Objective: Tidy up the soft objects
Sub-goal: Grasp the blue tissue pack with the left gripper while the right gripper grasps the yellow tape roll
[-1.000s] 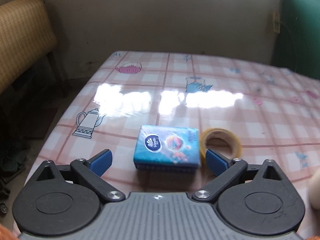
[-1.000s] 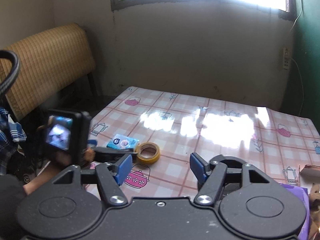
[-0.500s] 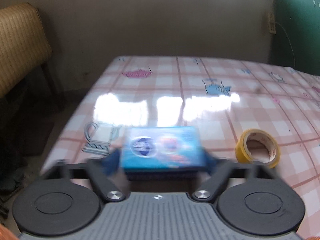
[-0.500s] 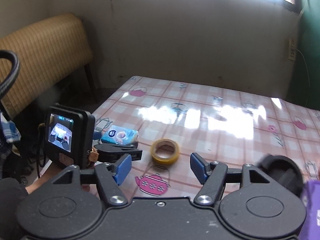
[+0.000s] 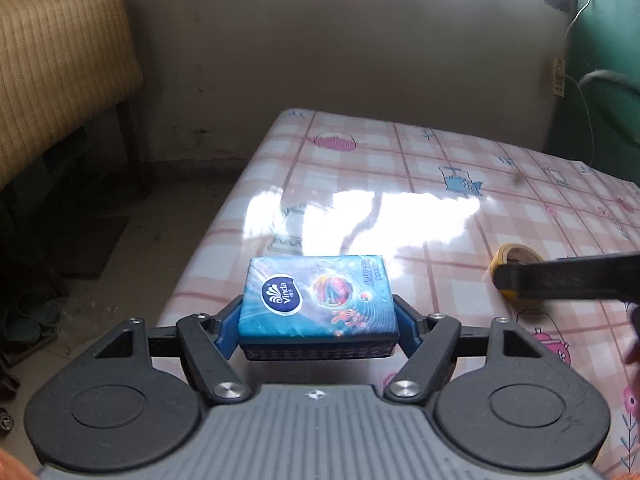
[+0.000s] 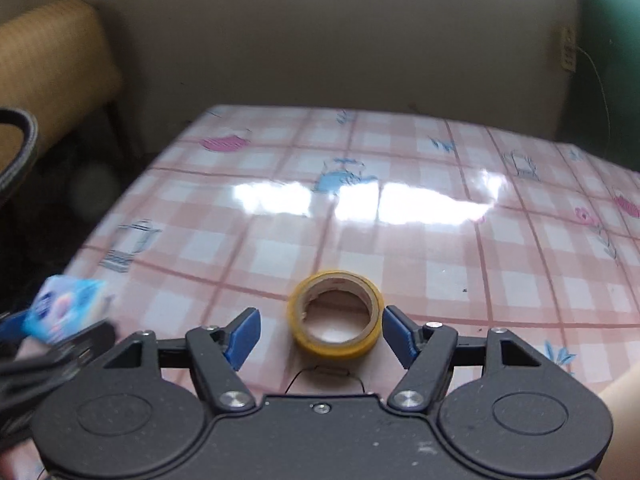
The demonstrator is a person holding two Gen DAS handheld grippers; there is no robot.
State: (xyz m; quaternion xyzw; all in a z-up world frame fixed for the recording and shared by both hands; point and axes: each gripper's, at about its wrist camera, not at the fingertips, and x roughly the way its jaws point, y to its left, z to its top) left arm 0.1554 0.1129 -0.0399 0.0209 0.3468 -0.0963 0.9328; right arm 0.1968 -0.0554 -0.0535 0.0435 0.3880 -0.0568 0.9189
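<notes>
Tissue pack [image 5: 318,300], blue with a Vinda logo, sits clamped between the blue pads of the left gripper [image 5: 318,326] in the lower middle of the left wrist view, both pads pressed against its short ends; whether it rests on the bench [image 5: 420,168] or is lifted clear of it cannot be told. In the right wrist view the same pack [image 6: 66,308] shows blurred at the left edge of the frame. The bench wears a glossy pink checked cloth printed with teapots, with bright window glare across its middle. A yellow tape roll [image 6: 335,318] lies flat on the cloth in the lower centre of the right wrist view, between the spread pads of the right gripper [image 6: 320,334]; the right pad is just beside the roll, the left pad apart from it, neither gripping. In the left wrist view that roll [image 5: 516,258] appears at the right edge, partly behind a dark finger of the right gripper. A woven tan chair back [image 5: 60,68] fills the upper left.
</notes>
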